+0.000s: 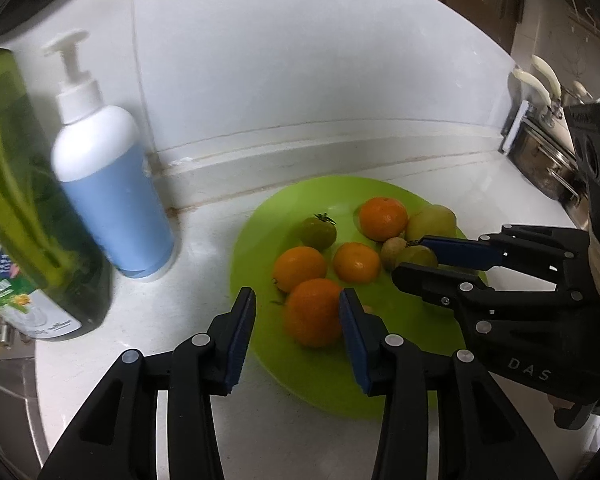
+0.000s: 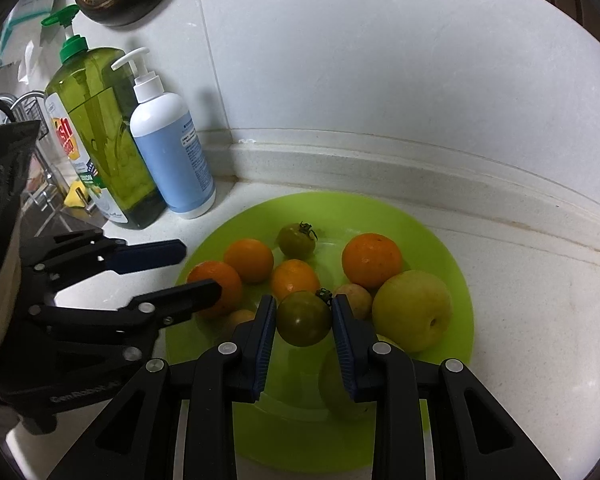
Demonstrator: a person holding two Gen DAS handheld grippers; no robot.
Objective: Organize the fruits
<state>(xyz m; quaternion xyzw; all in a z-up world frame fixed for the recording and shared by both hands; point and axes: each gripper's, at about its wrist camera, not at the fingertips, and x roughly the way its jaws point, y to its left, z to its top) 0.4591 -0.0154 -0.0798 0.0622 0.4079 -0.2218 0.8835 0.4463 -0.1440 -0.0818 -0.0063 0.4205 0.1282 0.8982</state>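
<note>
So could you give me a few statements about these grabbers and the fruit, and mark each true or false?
1. The right gripper is clamped on a green tomato. True.
2. The left gripper squeezes an orange. False: its jaws stand apart, one pad beside the orange.
3. The fruit lies on a green plate. True.
4. The plate holds only oranges. False: a second green tomato and a yellow-green fruit lie there too.
5. Two pump bottles stand beside the plate. True: a green bottle, a white-and-blue bottle.
</note>
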